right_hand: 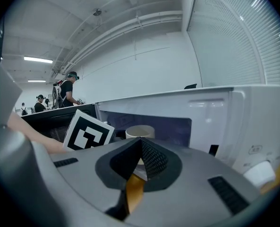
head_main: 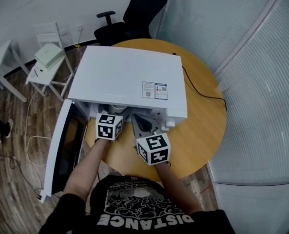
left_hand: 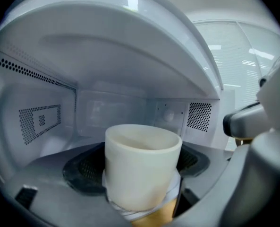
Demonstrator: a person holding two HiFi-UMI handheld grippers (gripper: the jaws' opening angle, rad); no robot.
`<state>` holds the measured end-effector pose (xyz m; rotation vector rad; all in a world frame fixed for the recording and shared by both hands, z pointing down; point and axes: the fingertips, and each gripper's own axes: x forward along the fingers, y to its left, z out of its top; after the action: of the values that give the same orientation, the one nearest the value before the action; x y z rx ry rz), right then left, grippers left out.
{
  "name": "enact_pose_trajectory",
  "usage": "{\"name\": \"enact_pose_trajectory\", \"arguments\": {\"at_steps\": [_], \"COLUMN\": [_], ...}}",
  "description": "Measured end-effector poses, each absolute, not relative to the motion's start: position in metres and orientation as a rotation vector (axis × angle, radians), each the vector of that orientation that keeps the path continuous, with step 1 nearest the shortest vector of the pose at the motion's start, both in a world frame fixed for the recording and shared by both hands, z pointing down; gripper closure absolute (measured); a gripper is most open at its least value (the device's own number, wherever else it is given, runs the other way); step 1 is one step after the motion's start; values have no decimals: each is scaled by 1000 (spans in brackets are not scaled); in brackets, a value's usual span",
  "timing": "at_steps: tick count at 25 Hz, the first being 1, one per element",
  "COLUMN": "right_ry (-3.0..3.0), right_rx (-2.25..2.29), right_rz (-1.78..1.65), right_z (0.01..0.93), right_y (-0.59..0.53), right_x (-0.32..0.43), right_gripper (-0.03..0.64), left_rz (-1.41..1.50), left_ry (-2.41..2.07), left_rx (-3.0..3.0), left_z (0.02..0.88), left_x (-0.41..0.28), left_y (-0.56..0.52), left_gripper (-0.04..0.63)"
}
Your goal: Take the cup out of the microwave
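A cream cup (left_hand: 142, 161) stands at the front of the open white microwave (head_main: 129, 77), just over its lower lip. My left gripper (left_hand: 137, 171) reaches into the opening and is shut on the cup, a dark pad (left_hand: 81, 171) against each side. From above, its marker cube (head_main: 109, 126) sits at the mouth of the oven and the cup (head_main: 116, 109) barely shows. My right gripper (head_main: 143, 126) hovers in front of the microwave's control panel, shut with nothing in it. In the right gripper view its pads (right_hand: 151, 159) meet, and the cup (right_hand: 140, 131) shows beyond them.
The microwave door (head_main: 61, 150) swings open to the left, past the edge of the round wooden table (head_main: 202, 130). A black cord (head_main: 202, 94) trails behind the oven. A black office chair (head_main: 134, 13) and a white stand (head_main: 47, 62) are on the floor beyond.
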<state>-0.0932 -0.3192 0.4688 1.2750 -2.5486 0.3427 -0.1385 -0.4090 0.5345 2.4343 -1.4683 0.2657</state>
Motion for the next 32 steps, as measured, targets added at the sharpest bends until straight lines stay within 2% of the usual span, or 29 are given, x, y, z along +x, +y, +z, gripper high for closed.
{"name": "enact_pose_trajectory", "arguments": {"at_steps": [32], "right_ry": [-2632], "right_rx": [1162], "right_rz": [311], "right_z": [451], "right_y": [-255], "right_x": [-79], "right_gripper": [601], "left_rz": [191], "left_ry": [-1615], "left_rx": [2347], "left_z": [499], "left_x": [-145], "left_y": [-310], "left_gripper": [149]}}
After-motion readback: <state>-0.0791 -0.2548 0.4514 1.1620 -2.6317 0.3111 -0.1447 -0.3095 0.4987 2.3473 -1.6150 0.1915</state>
